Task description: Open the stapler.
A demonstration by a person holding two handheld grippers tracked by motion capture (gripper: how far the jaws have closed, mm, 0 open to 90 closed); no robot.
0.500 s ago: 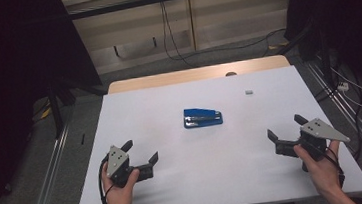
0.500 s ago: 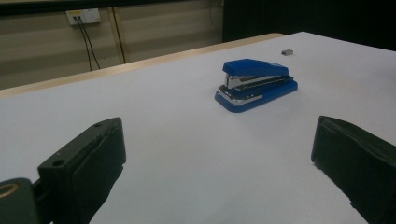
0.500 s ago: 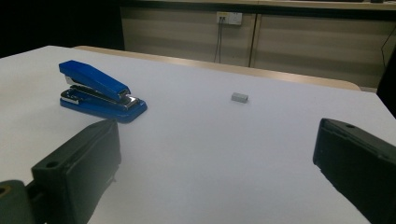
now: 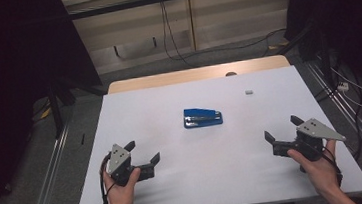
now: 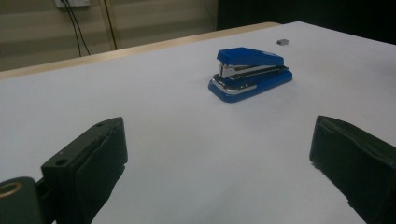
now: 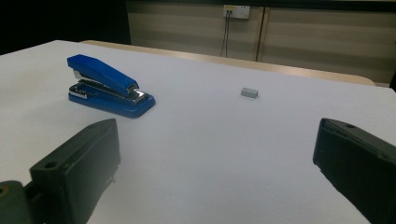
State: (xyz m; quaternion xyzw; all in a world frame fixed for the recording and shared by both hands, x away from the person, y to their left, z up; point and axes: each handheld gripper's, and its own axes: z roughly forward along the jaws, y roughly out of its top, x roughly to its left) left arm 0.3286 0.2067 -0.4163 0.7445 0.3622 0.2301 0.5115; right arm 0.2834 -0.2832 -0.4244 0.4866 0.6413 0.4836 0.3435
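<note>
Blue plastic and chrome: the stapler (image 4: 202, 117) is sitting closed at the centre of the high view, flat on the matte white table (image 4: 176, 183), well apart from both tools. You're holding your left gripper (image 4: 145, 154) at lower left and your right gripper (image 4: 281, 131) at lower right, both with jaws spread wide and gripping nothing. Looks like the approach is just starting. A small grey staple block (image 4: 249, 92) is lying at upper right. Next, you're needing to close in on the stapler's smooth, wedge-shaped body squarely.

Lab setup: white-topped table (image 4: 286, 172), black curtains (image 4: 9, 58), floor cables (image 4: 224, 47)
</note>
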